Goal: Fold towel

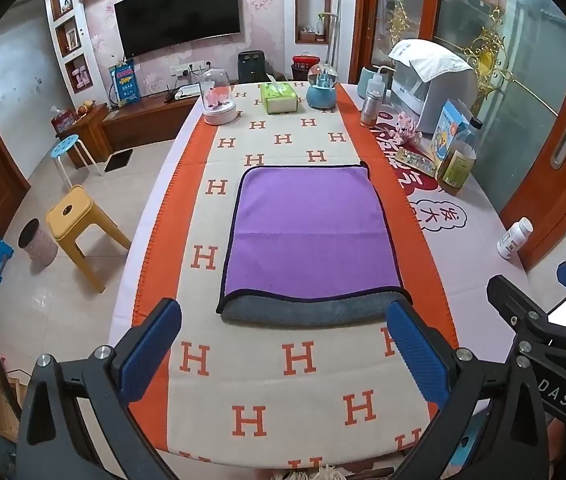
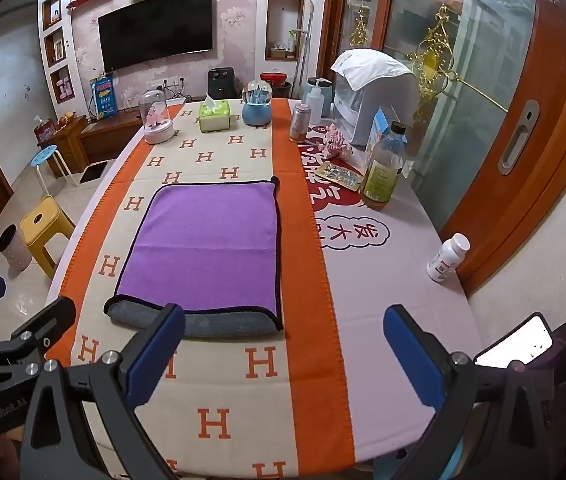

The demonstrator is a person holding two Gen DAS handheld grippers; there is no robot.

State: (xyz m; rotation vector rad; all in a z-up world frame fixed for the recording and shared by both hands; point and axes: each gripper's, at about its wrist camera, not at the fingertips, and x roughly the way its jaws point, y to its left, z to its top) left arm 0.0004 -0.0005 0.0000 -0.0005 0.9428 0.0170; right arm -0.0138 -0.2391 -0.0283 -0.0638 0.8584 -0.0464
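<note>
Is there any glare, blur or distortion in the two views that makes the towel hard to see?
Left wrist view: strong fisheye bending at the edges, but the purple towel is sharp and evenly lit. Right wrist view: same bending; the towel is clear; a bright overexposed phone screen glares at lower right.

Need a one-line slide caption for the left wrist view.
Left gripper, jaws open and empty, faces the purple towel lying on the H-patterned table runner.

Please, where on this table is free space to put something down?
Free: the runner between the towel and the near edge, and the pale cloth between runner and white pill bottle. Crowded: the far end and the right edge by the oil bottle.
</note>
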